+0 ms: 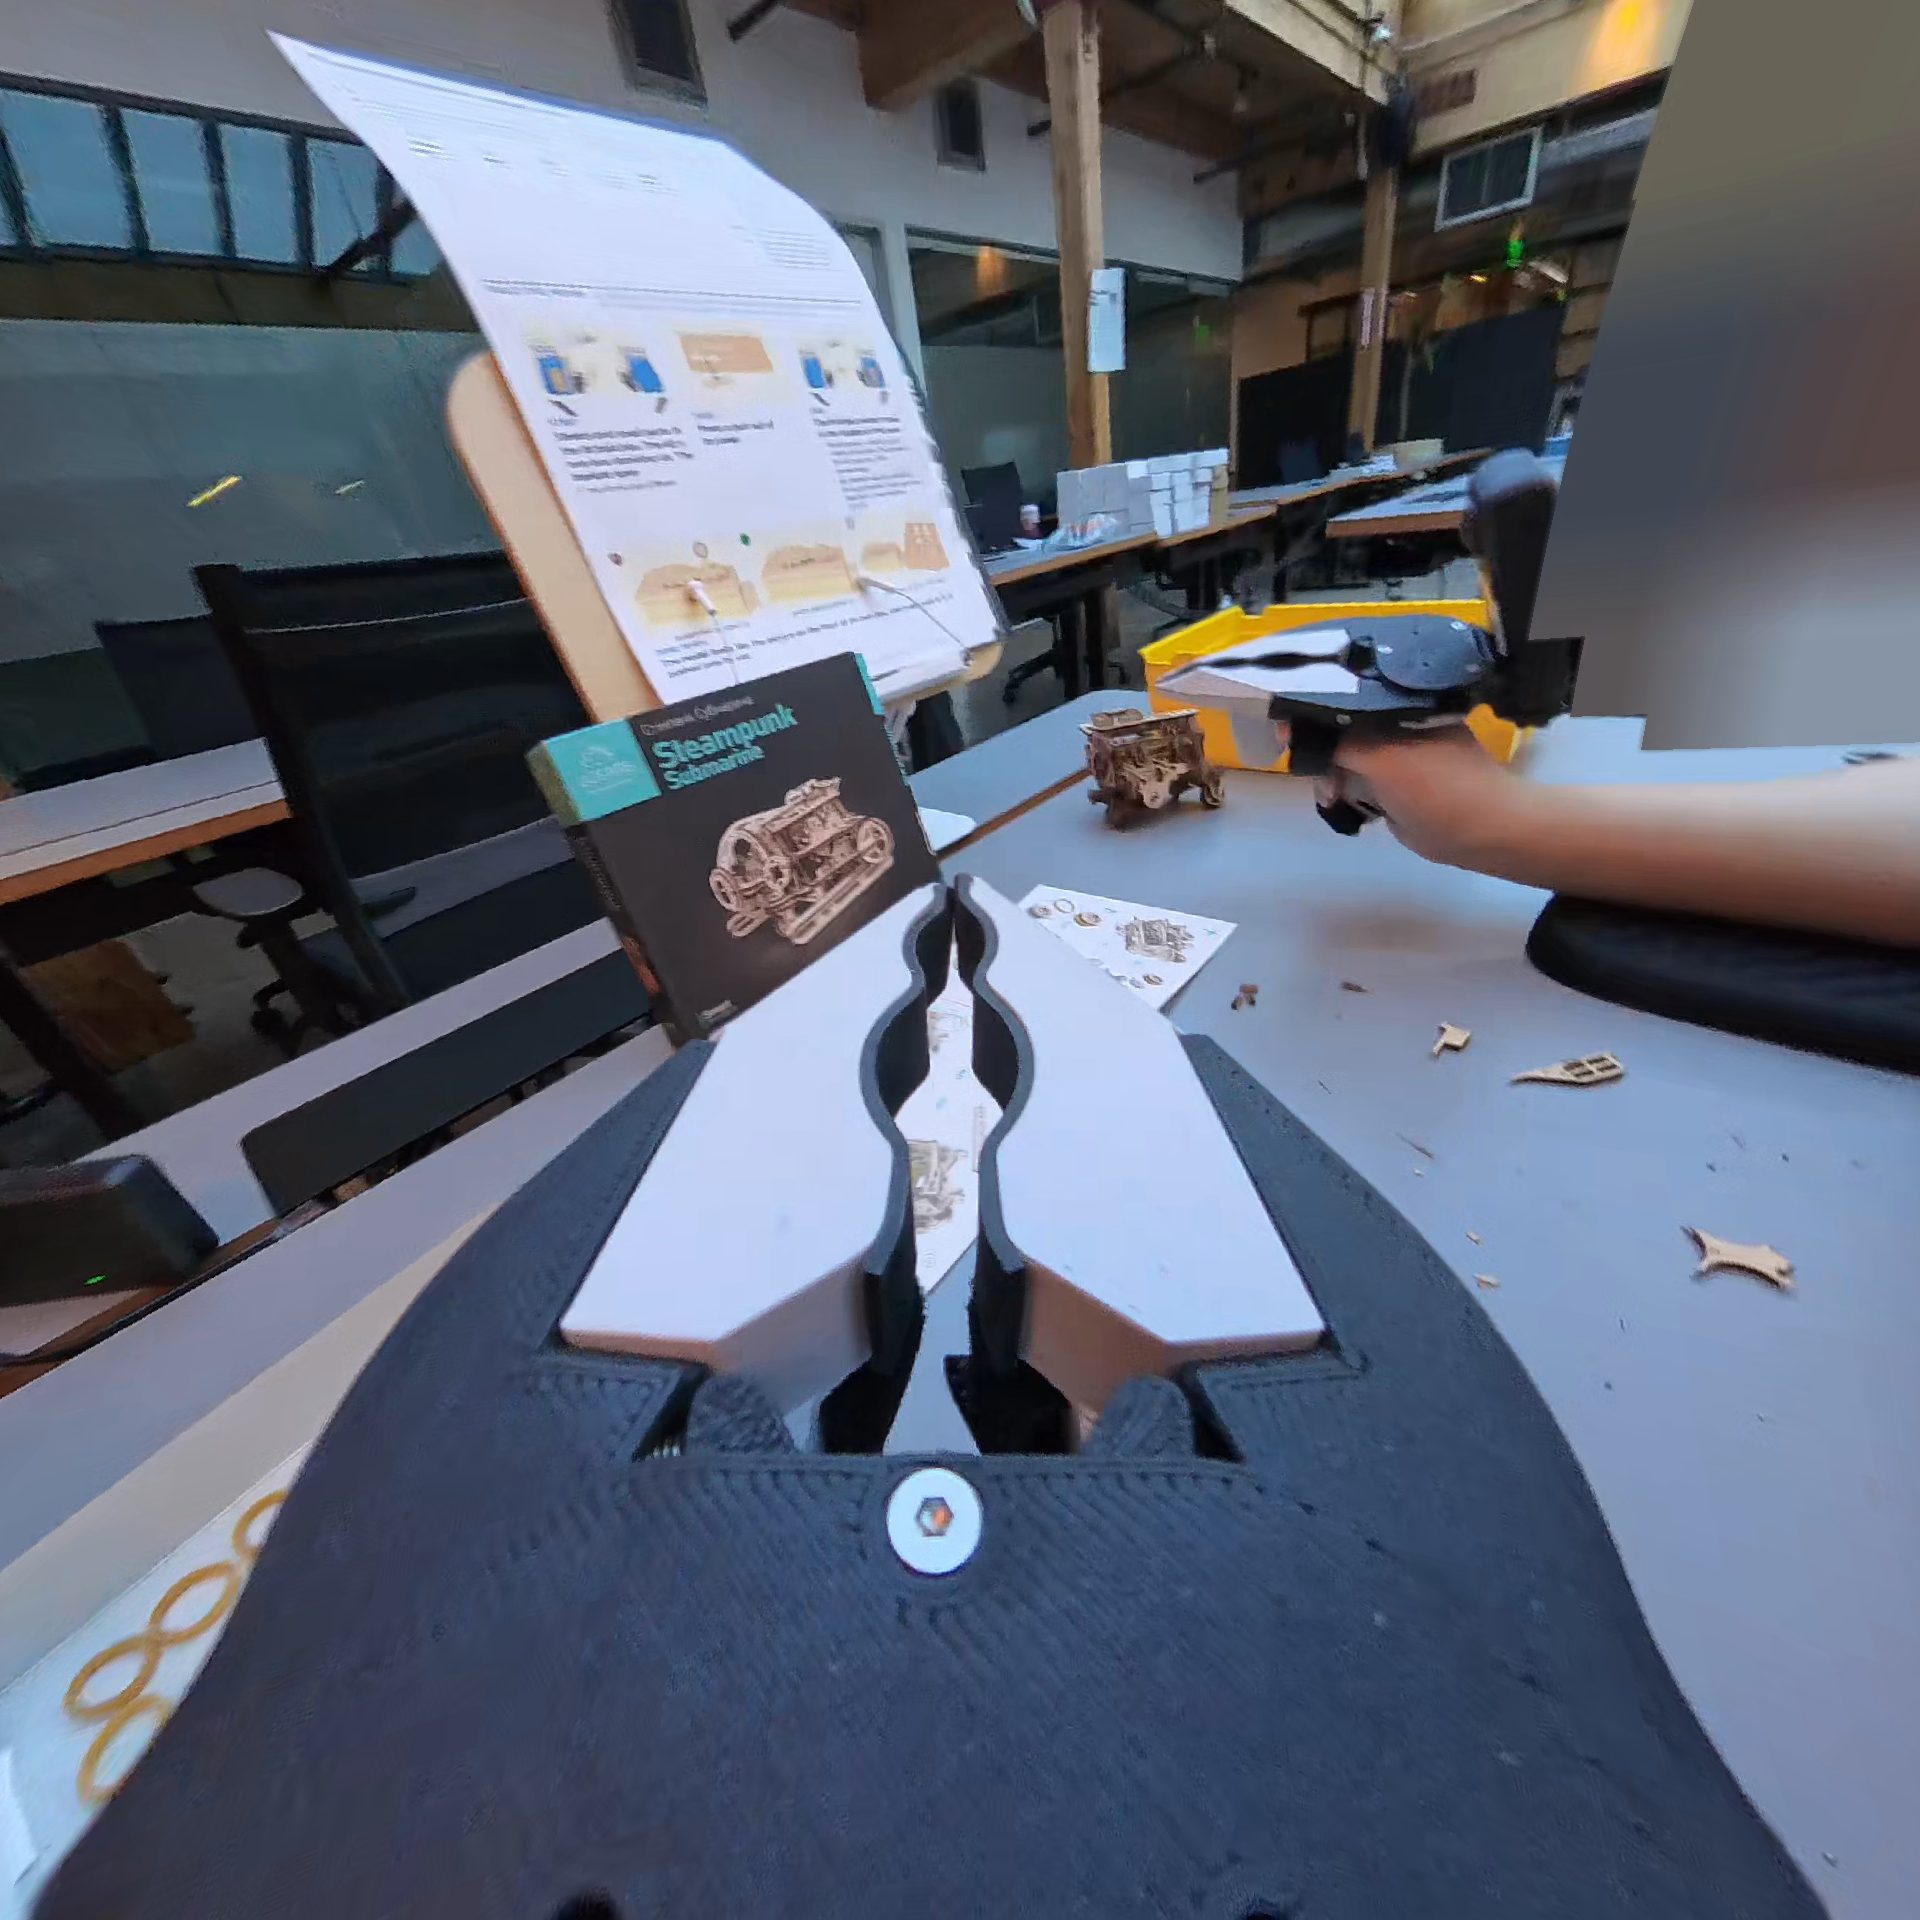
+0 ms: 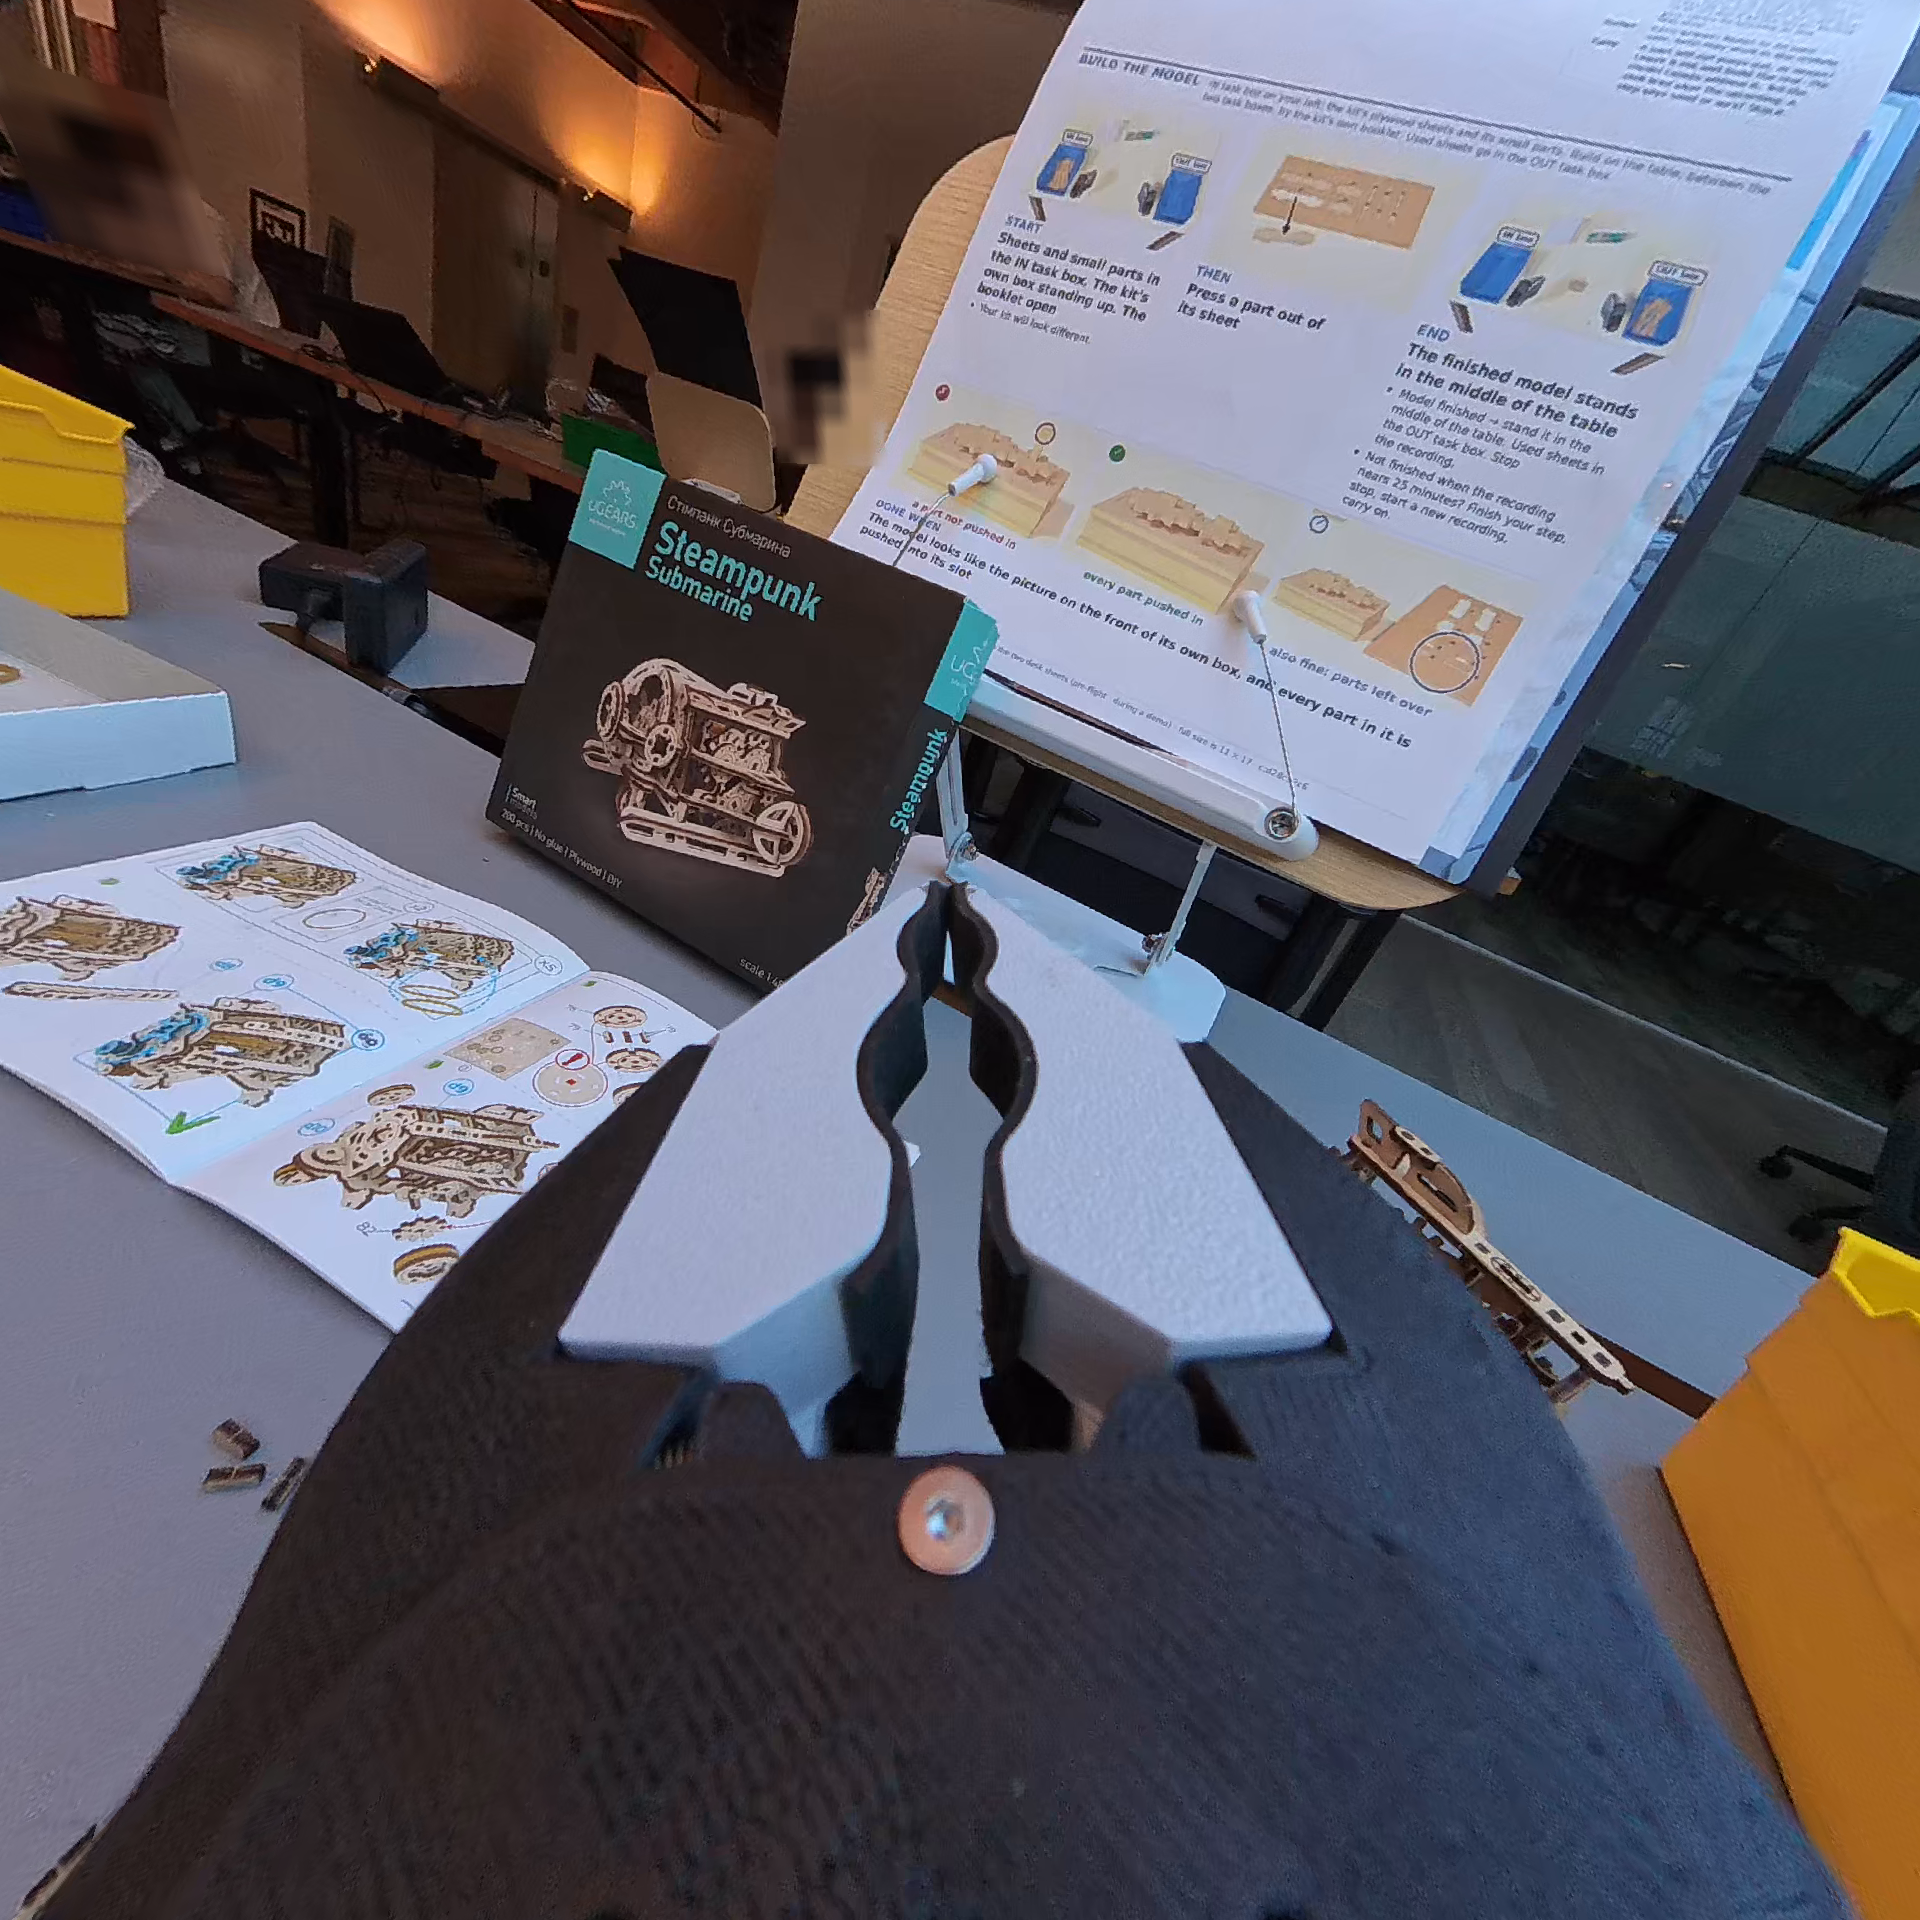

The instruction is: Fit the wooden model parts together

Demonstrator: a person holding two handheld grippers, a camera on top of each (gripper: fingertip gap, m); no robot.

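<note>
The assembled wooden model (image 1: 1148,764) stands on the grey table (image 1: 1455,1039) at the far right. In the right wrist view a wooden model piece (image 2: 1455,1216) shows to the right of my gripper, partly hidden behind it. My left gripper (image 1: 954,894) is shut, tips touching, with nothing between them, held above the table in front of the kit box (image 1: 727,831). My right gripper (image 2: 948,904) is also shut with nothing in it. In the left wrist view it (image 1: 1179,681) hovers just above and to the right of the model, held by a hand.
An open booklet (image 2: 260,1018) lies left of the kit box (image 2: 727,717). An instruction sheet on a stand (image 2: 1351,364) rises behind. Yellow bins (image 2: 1808,1507) (image 2: 52,499) sit at both sides. Wood scraps (image 1: 1569,1070) (image 2: 244,1455) lie on the table. A black pad (image 1: 1714,977) lies under the forearm. Left tips to right tips: about 35 centimeters. To the wooden model piece (image 2: 1455,1216): right tips about 20 centimeters, left tips about 50 centimeters.
</note>
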